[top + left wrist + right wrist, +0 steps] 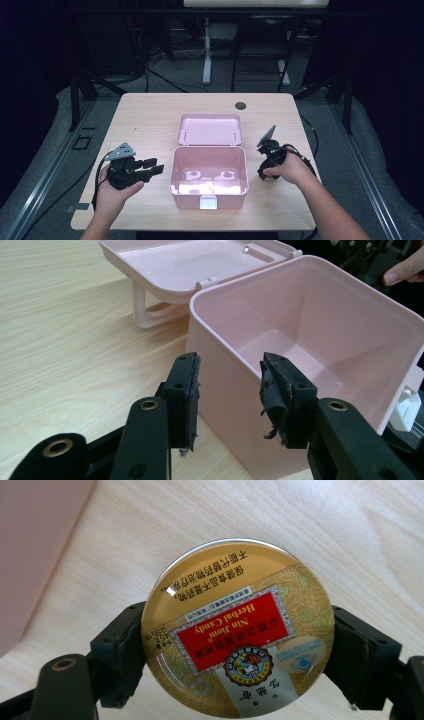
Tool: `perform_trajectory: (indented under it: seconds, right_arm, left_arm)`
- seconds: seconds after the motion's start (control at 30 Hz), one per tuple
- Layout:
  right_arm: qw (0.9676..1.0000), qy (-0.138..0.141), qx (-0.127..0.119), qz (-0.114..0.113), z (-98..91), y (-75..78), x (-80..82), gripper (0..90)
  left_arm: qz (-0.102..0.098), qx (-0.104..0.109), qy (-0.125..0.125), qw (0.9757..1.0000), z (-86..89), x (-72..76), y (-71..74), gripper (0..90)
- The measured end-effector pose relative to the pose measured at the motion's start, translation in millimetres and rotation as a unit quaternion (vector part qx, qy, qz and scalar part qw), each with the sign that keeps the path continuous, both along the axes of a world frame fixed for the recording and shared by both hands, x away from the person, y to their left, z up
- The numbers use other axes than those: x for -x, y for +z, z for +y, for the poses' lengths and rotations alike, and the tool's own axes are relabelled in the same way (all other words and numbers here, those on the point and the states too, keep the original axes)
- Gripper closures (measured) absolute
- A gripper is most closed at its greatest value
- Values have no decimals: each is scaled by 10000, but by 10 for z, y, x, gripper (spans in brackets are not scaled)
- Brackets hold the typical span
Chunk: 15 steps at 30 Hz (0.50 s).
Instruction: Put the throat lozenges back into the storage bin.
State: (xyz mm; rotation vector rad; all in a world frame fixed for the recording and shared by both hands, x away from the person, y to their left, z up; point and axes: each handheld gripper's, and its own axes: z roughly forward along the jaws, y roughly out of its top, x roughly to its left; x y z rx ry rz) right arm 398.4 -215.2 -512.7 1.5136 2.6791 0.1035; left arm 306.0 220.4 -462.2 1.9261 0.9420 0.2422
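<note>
1. A pink box (209,175) stands on the table (150,115) near the person's edge. Its lid (210,129) is swung fully back and lies flat behind it, so the cavity is open from above. That reads as a box made ready to receive something.

2. The right gripper (270,165) sits just to the right of the box, low over the table. Its jaws are closed on a round gold candy tin (237,630), one jaw against each side of the rim. The printed lid faces the camera, and the label reads upside down in the right gripper view.

3. The tin sits squarely between the jaws, across its widest part, with wood grain beneath and a strip of the pink box wall at the left edge of that view. Whether the tin rests on the table or is lifted just clear of it cannot be told.

4. The left gripper (227,395) is held at the box's left side, jaws parted and holding nothing. The near corner of the box shows in the gap between them, close beyond the tips. This placement suggests a hand ready to steady the box.

5. The likely intent is to put the tin in the box, whose floor looks bare in the left gripper view.
</note>
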Motion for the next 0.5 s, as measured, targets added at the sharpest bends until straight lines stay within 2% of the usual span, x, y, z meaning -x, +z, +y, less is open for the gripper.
perform_trajectory:
  seconds: [0.23, 0.5]
  right_arm:
    - [9998, 151, 132, -85, 63, 245, 58, 195]
    - [9984, 506, 200, -133, 141, 505, 115, 196]
  left_arm:
    - [-9, 2, -4, 10000, -1, 5, 6, 587]
    - [-17, 3, 1, 10000, -9, 3, -1, 587]
